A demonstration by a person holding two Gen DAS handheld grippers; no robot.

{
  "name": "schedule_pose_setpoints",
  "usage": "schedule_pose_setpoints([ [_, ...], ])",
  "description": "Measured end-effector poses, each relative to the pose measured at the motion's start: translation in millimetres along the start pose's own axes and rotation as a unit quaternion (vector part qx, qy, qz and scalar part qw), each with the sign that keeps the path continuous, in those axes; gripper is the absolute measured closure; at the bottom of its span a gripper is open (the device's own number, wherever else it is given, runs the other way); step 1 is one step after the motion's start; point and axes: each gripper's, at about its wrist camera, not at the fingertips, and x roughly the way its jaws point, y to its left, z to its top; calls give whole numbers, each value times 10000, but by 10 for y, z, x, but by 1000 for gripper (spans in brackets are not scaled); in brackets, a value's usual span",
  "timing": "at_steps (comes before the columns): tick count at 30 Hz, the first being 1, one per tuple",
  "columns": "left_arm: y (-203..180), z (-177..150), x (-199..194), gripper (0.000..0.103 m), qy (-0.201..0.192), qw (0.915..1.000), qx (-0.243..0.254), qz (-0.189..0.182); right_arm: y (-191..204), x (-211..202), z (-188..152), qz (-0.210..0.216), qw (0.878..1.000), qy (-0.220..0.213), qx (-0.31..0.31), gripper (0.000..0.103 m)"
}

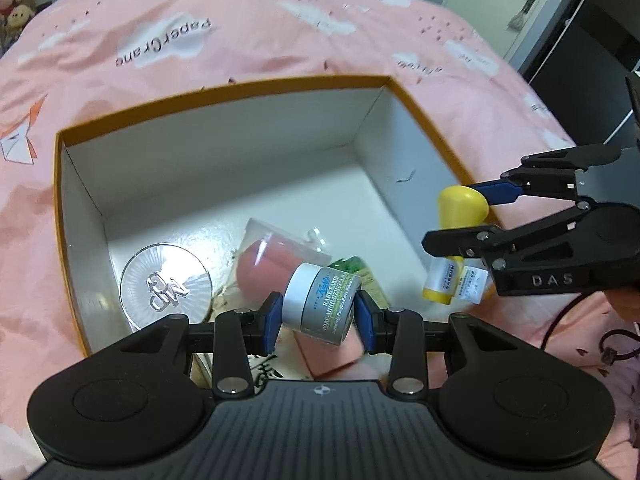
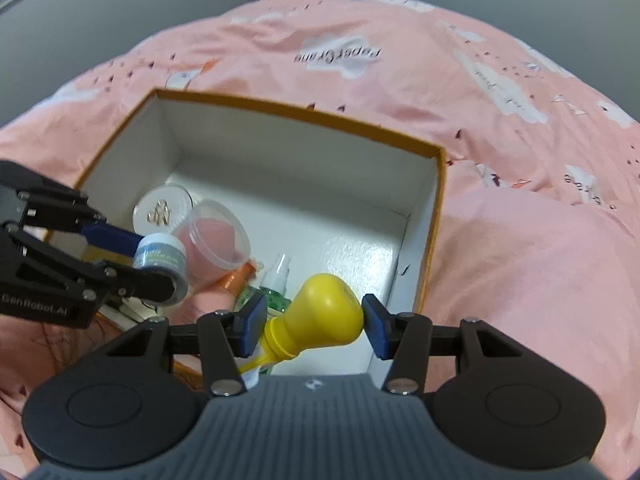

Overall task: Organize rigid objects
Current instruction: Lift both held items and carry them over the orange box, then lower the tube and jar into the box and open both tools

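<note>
Cardboard box point(image 1: 224, 92) (white-lined) beneath round grey jar point(image 1: 320, 304)

box point(image 1: 224, 92): stiff card, matt orange outside, white inside with a slight sheen on the floor
bedspread point(image 1: 280, 20): soft pink printed cloth, matt, creased
round compact point(image 1: 166, 286): at 9 o'clock in the box, shiny mirror-like silver lid with raised lettering
clear tub point(image 2: 218, 236): thin see-through plastic, glossy, around a matt pink sponge
jar point(image 1: 320, 304): smooth grey plastic with a printed label
yellow bottle point(image 2: 326, 312): smooth plastic, satin sheen
left gripper point(image 1: 318, 316): matt black plastic, blue rubbery pads, bright metal pins
right gripper point(image 2: 312, 320): same finish
</note>
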Motion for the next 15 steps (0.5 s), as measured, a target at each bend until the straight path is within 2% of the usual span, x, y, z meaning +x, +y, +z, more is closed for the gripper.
schedule_pose_setpoints([
  [2,25,20,46,59,62,10000,-15,0,-13,107,26,30,9999,131,-82,51],
  [5,49,62,97,59,92,9998,38,186,-12,251,44,23,9990,315,-302,51],
  [11,116,163,135,60,94,9999,48,132,5,492,75,111,9947,714,-733,51],
  [15,78,196,190,60,29,9995,252,210,110,599,90,109,9867,930,-1327,51],
])
